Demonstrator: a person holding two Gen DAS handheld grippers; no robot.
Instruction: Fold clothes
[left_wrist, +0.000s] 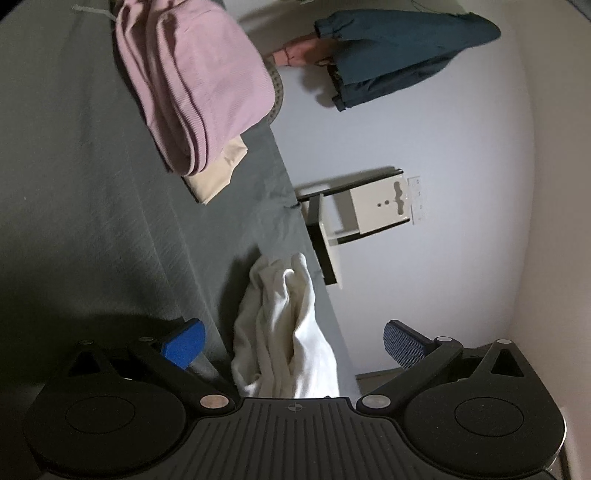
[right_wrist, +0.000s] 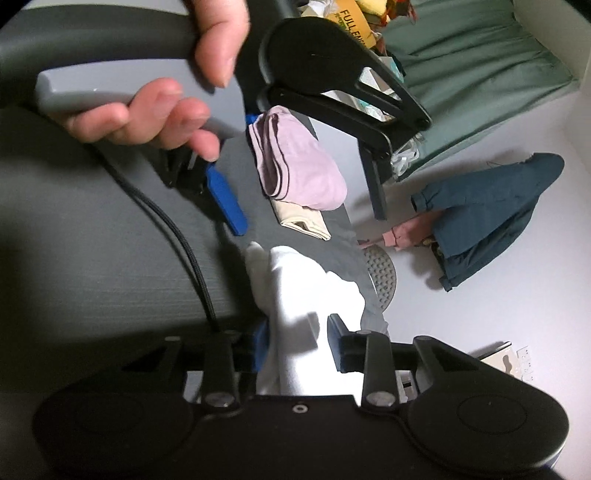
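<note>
A crumpled white garment (left_wrist: 280, 325) lies at the edge of the grey bed (left_wrist: 92, 184). My left gripper (left_wrist: 293, 343) is open, its blue pads wide apart on either side of the cloth and not pinching it. In the right wrist view the same white garment (right_wrist: 303, 295) runs up between the fingers of my right gripper (right_wrist: 299, 347), which is shut on it. A hand (right_wrist: 147, 118) holds the left gripper's handle above, with one blue finger (right_wrist: 227, 203) showing. Farther along the bed a folded pink garment (left_wrist: 195, 81) rests on a folded beige one (left_wrist: 218, 173).
On the pale floor beside the bed lie a dark teal garment (right_wrist: 487, 214), a pink item (right_wrist: 406, 232) and a round grey mat (right_wrist: 382, 277). A small white and black stand (left_wrist: 362, 218) is by the wall. A green-sheeted bed (right_wrist: 480, 74) with clutter sits at the back.
</note>
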